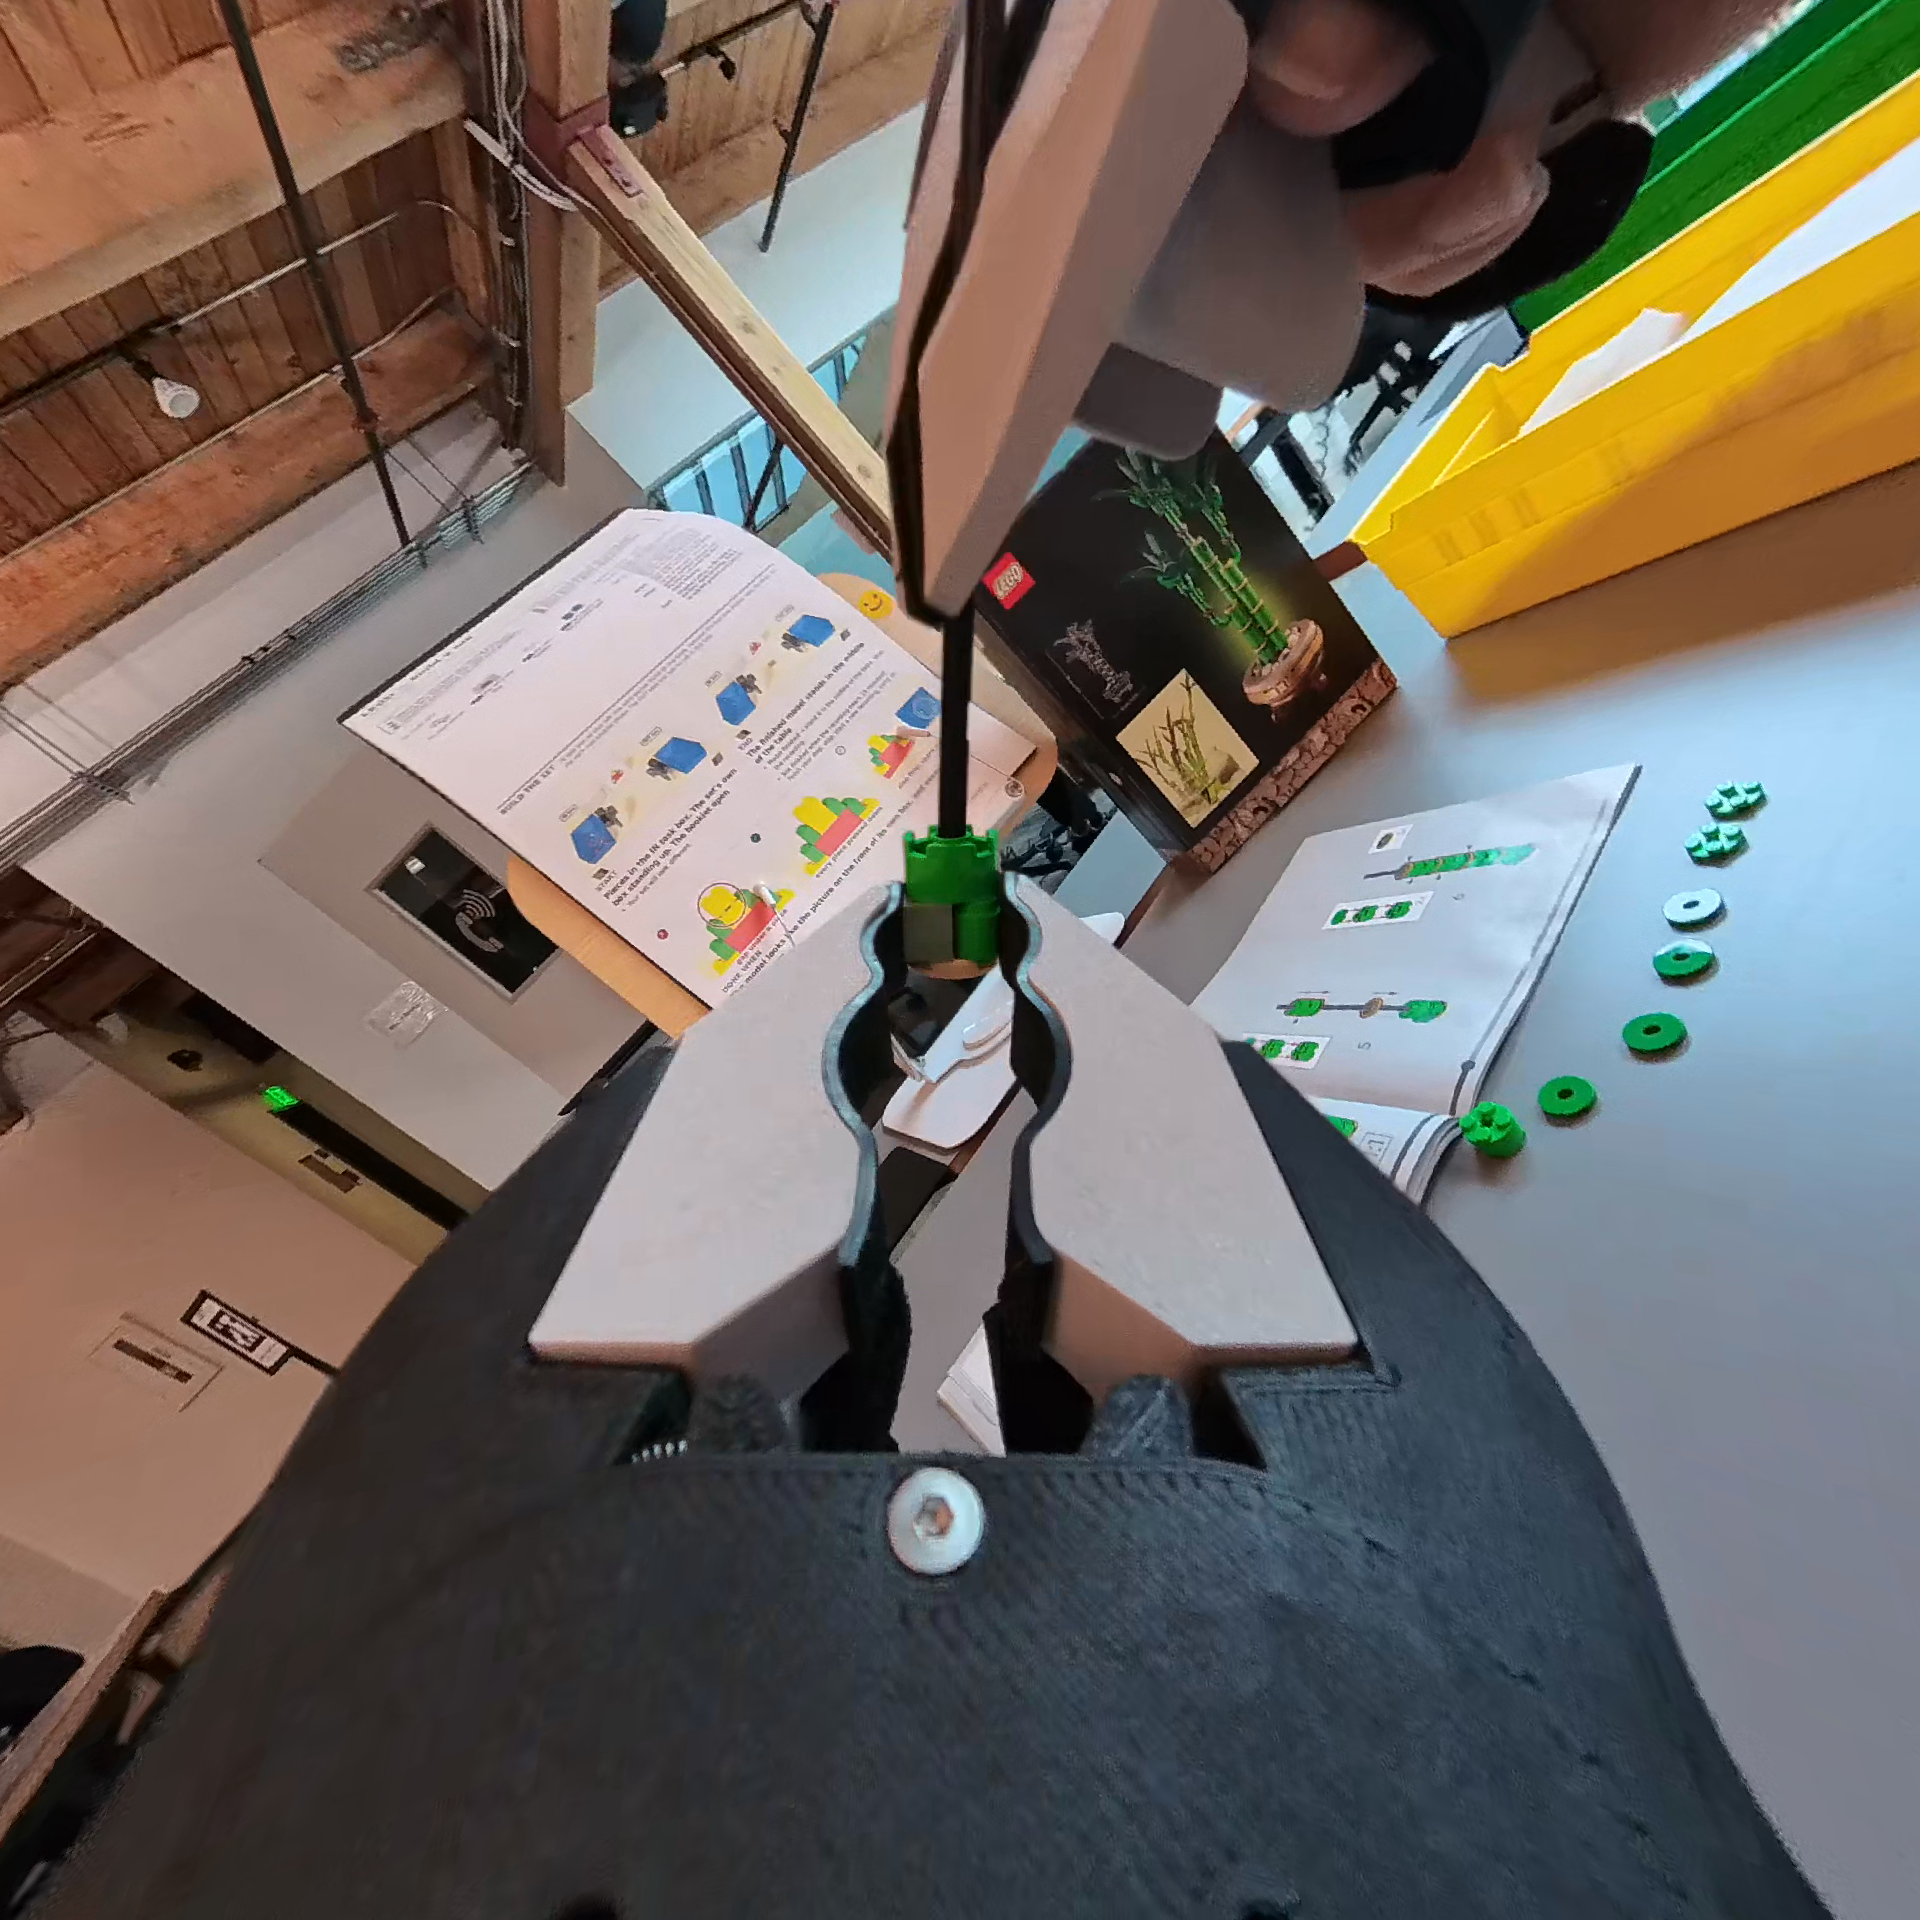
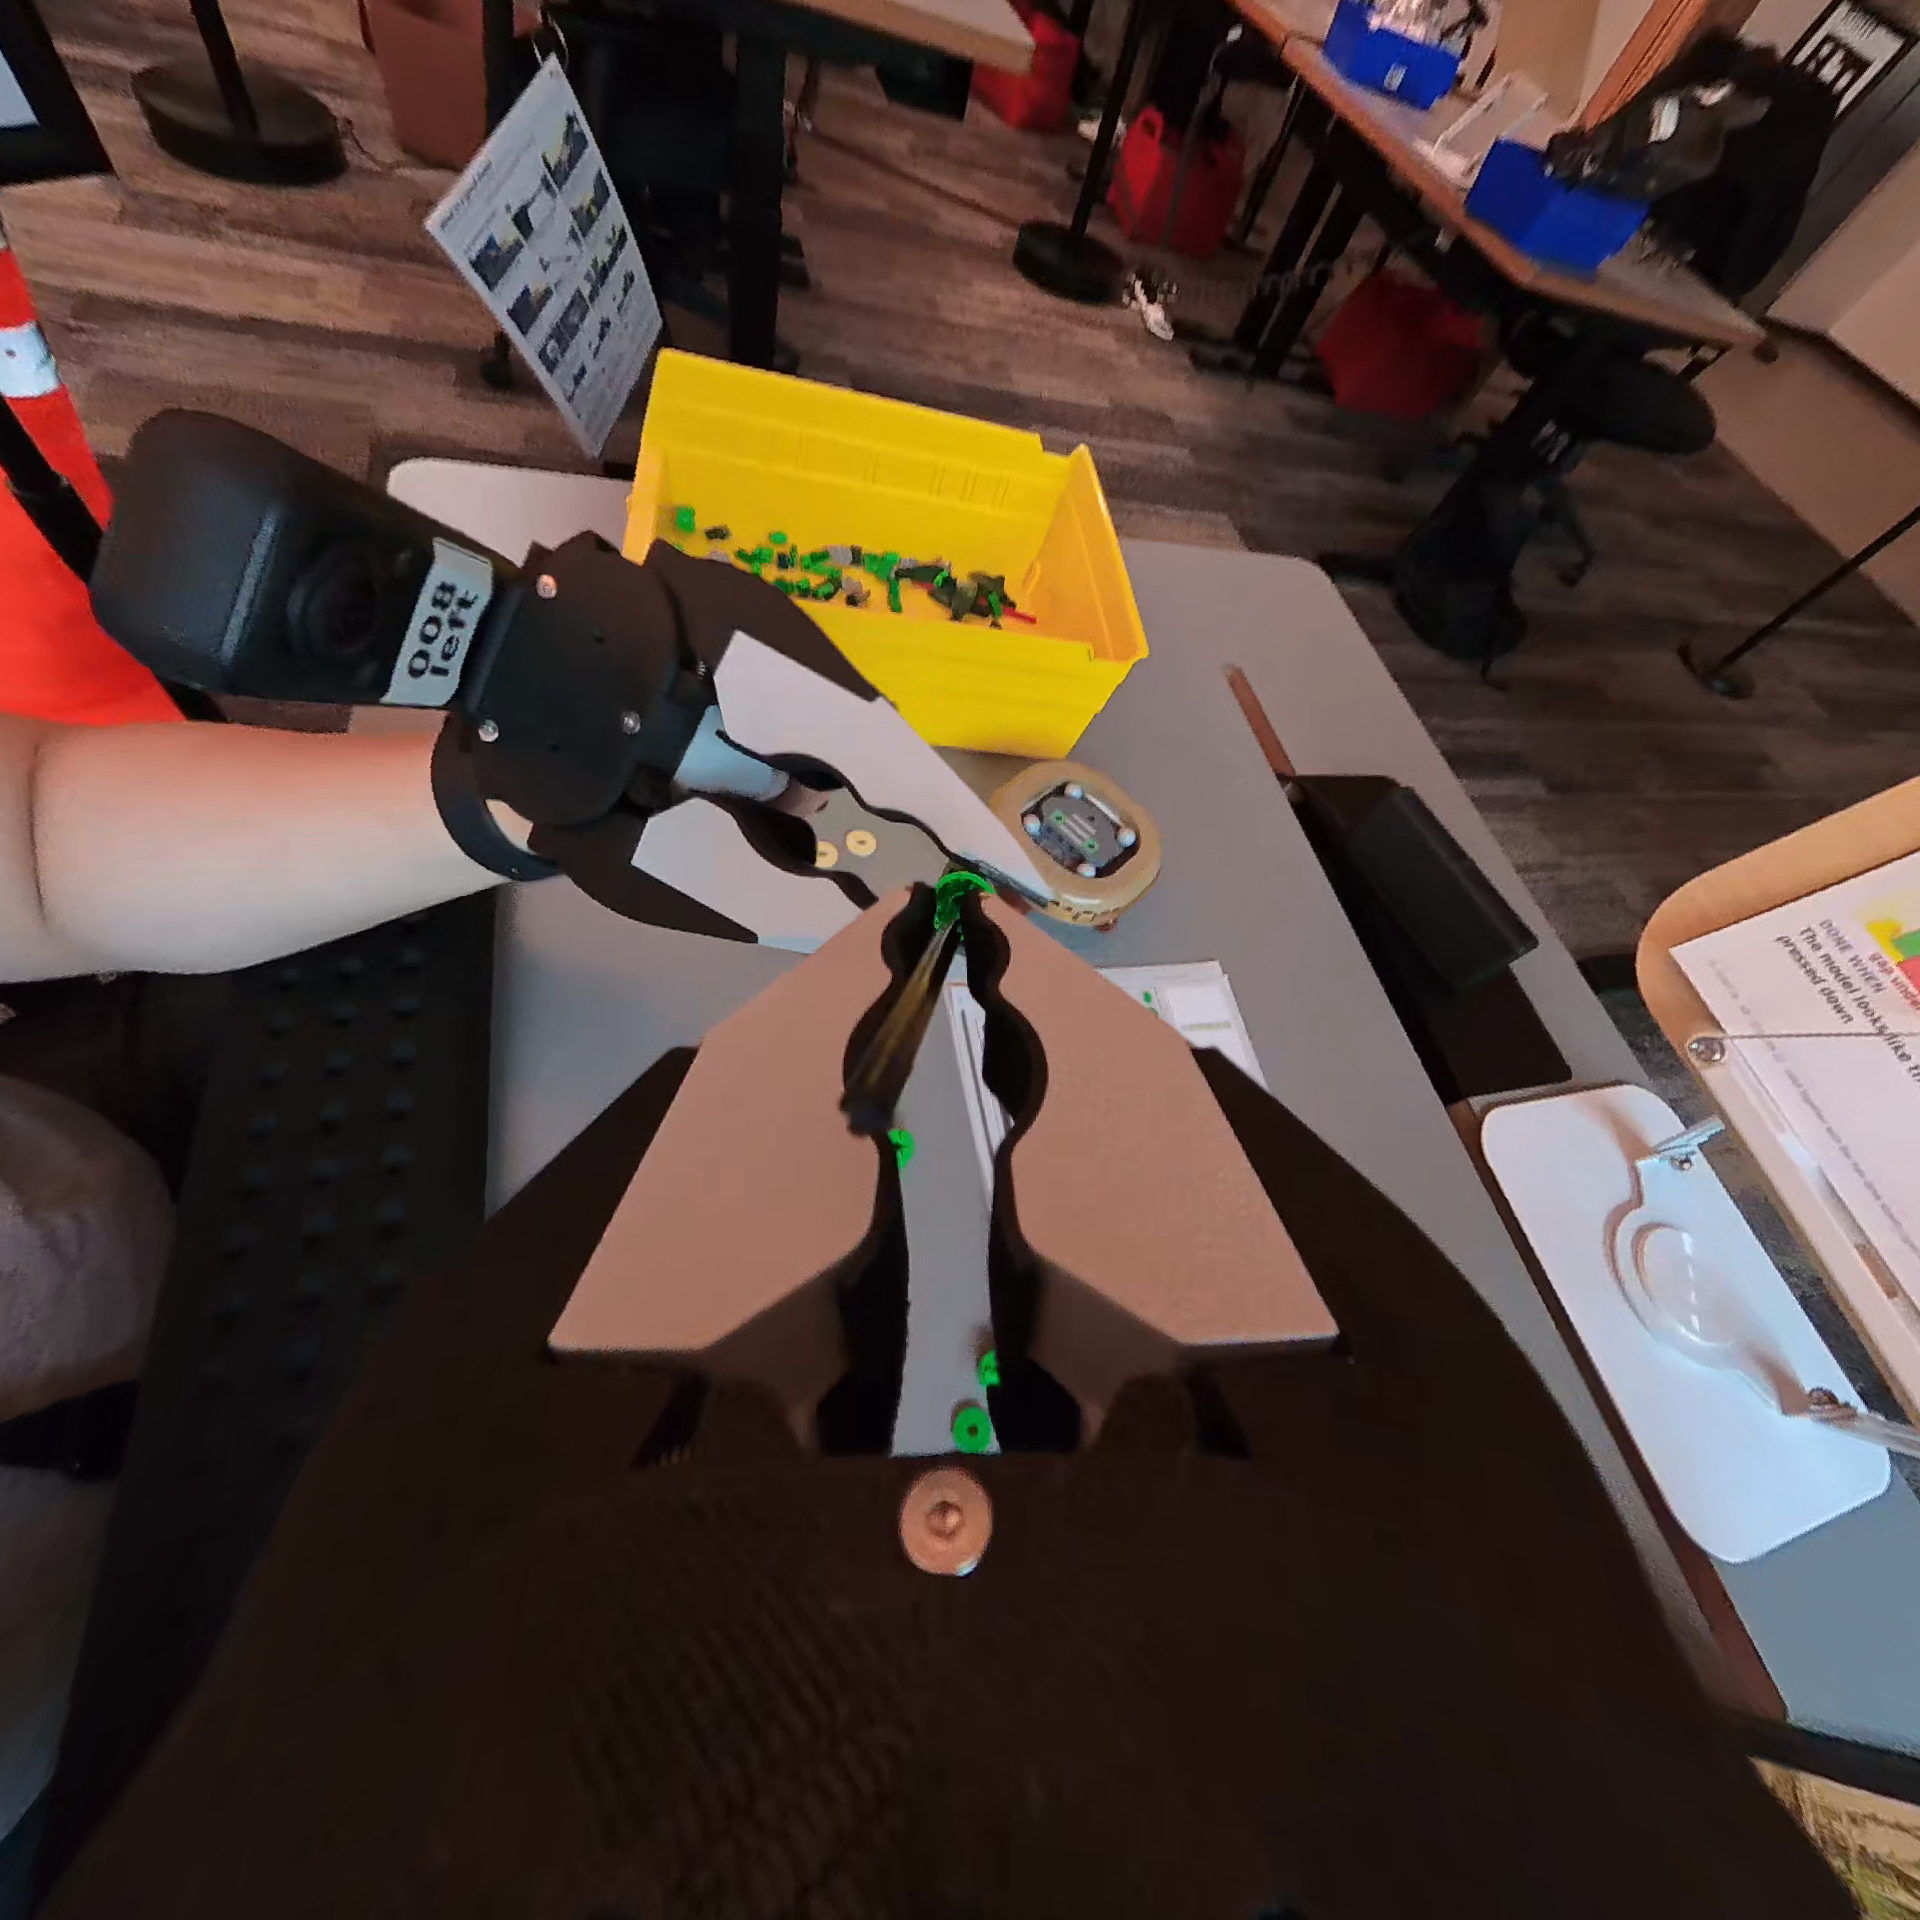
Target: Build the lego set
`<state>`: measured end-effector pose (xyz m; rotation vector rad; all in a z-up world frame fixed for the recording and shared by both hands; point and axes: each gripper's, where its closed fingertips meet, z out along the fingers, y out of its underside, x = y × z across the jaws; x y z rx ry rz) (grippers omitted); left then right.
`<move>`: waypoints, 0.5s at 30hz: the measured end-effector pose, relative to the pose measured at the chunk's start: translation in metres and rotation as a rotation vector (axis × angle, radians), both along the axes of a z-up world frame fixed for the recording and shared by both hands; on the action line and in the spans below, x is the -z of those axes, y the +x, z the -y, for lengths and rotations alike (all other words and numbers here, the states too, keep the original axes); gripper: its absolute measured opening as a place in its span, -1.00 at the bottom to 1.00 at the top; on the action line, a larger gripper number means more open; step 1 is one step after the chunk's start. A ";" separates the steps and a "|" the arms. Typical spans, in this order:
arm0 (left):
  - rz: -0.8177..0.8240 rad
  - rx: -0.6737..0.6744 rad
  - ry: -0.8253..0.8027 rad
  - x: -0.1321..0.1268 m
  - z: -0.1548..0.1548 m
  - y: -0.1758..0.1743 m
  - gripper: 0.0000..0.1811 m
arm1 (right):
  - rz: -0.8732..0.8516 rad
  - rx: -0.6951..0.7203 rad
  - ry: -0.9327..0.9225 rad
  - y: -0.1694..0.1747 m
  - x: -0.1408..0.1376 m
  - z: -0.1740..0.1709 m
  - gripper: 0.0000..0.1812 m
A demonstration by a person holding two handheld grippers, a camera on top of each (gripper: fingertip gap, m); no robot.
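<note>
My left gripper [image 1: 951, 914] is shut on a short stack of green round bricks [image 1: 948, 868] with a tan piece at its bottom. A black axle [image 1: 954, 727] rises from the stack into my right gripper [image 1: 935, 597] above it. In the right wrist view my right gripper [image 2: 935, 920] is shut on the black axle [image 2: 894, 1029], and the left gripper [image 2: 982, 883] reaches in from the left to the green stack [image 2: 951, 894] at my fingertips. Both are held above the grey table [image 2: 1299, 727].
An open instruction booklet [image 1: 1403, 956] lies on the table beside a row of green round pieces [image 1: 1683, 961]. The set's box [image 1: 1195, 644] stands behind. A yellow bin [image 2: 1101, 582] holds several loose pieces. A tan pot base [image 2: 1081, 842], a black box [image 2: 1413, 883] and a white tray [image 2: 1683, 1351] are nearby.
</note>
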<state>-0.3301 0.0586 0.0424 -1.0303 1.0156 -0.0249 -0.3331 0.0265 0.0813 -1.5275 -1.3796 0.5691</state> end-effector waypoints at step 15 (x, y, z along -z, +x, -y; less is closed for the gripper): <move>-0.064 0.002 -0.005 0.011 -0.001 0.006 -0.84 | 0.126 0.033 0.018 0.003 0.020 -0.003 -0.92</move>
